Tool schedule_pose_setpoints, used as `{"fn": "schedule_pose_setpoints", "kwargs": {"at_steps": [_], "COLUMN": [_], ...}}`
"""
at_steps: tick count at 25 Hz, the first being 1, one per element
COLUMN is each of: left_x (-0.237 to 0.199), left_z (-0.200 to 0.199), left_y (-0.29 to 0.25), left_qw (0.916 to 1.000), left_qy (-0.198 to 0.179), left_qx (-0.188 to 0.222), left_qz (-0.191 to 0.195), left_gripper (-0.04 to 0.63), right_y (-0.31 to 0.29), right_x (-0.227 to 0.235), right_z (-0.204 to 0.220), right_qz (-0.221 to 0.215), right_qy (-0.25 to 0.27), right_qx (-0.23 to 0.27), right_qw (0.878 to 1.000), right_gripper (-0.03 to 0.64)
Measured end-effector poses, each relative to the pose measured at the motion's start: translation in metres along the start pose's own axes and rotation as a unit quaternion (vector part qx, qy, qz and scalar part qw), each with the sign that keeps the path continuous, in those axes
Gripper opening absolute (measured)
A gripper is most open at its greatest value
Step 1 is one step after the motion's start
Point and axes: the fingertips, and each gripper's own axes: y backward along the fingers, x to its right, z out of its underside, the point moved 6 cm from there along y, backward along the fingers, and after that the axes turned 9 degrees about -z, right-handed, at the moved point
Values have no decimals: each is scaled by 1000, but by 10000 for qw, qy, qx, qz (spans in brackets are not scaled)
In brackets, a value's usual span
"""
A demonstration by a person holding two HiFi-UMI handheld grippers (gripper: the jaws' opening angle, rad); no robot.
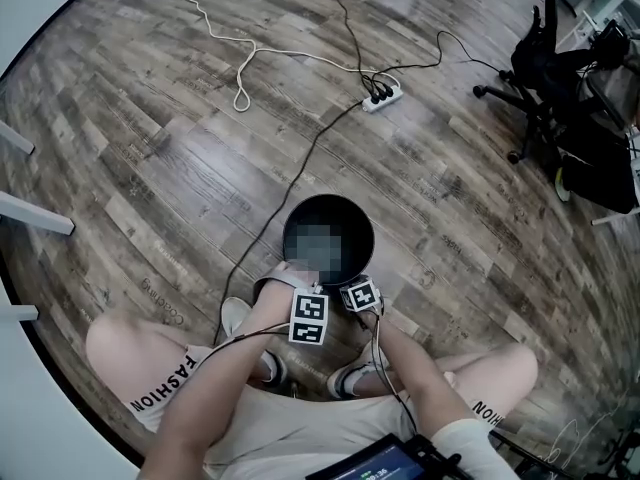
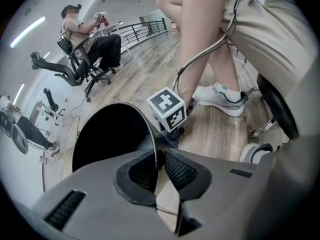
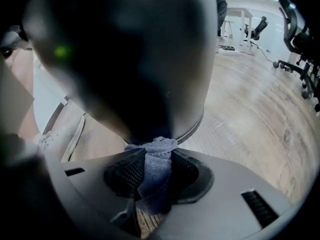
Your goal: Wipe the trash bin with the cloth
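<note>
**Inspector:** Which item is the largest in the scene?

**Technician:** The wooden plank floor (image 1: 150, 148), which carries everything else. A black office chair (image 1: 560, 118) stands on it at the far right, well apart from the seated person.

**Inspector:** Where is the trash bin?

**Technician:** The trash bin (image 1: 300, 218) is round and black. It stands upright on the floor just beyond the person's shoes, with its open mouth facing up.

**Inspector:** What is the condition of the left tool?

**Technician:** The left tool (image 2: 159, 170) points steeply down at the near rim of the bin. Its jaws are almost fully together, with the thin rim wall clamped between the two pads. One pad sits inside the bin and the other outside.

**Inspector:** And the right tool?

**Technician:** The right tool (image 3: 156, 173) is just beside the left one, on the outer side of the bin. Its jaws are closed on a blue-grey cloth (image 3: 159, 154).

**Inspector:** How does the cloth sit?

**Technician:** It stands as a folded strip between the pads. Its bunched top end lies against the bin's dark outer wall.
</note>
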Motion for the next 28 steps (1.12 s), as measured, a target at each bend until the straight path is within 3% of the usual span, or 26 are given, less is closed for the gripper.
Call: {"fn": "schedule_pose_setpoints", "kwargs": {"at_steps": [2, 5, 9, 12, 16, 20, 22, 25, 28], "left_x": [0, 0, -1, -4, -5, -9, -6, 0, -7], "left_z": [0, 0, 0, -3, -10, -10, -7, 5, 20], "left_y": [0, 0, -1, -3, -6, 1, 4, 4, 4], "left_qw": [10000, 10000, 9996, 9989, 9975, 9923, 9943, 9994, 9994], "left_qy": [12, 61, 246, 431, 606, 1168, 975, 328, 332], "left_qx": [-6, -41, -99, -178, -121, 403, 428, 147, 3], "left_qz": [-14, -1, 58, -72, -347, -69, 61, 9, -60], "left_gripper": [55, 55, 55, 55, 55, 79, 147, 183, 183], "right_y": [0, 16, 68, 108, 158, 201, 220, 240, 250], "right_x": [1, 1, -19, -36, -55, -78, -88, -98, -100], "right_z": [2, -3, -16, -25, -50, -82, -92, -96, -103], "right_qz": [-127, -9, -49, -205, -391, -734, -843, -952, -992], "right_qy": [-62, -167, -431, -344, -273, -495, -524, -677, -809], "right_qx": [78, -194, -609, -815, -587, -105, 85, 340, 533], "right_qw": [9999, 9997, 9972, 9959, 9971, 9960, 9950, 9926, 9903], "right_gripper": [126, 126, 126, 126, 126, 126, 126, 126, 126]}}
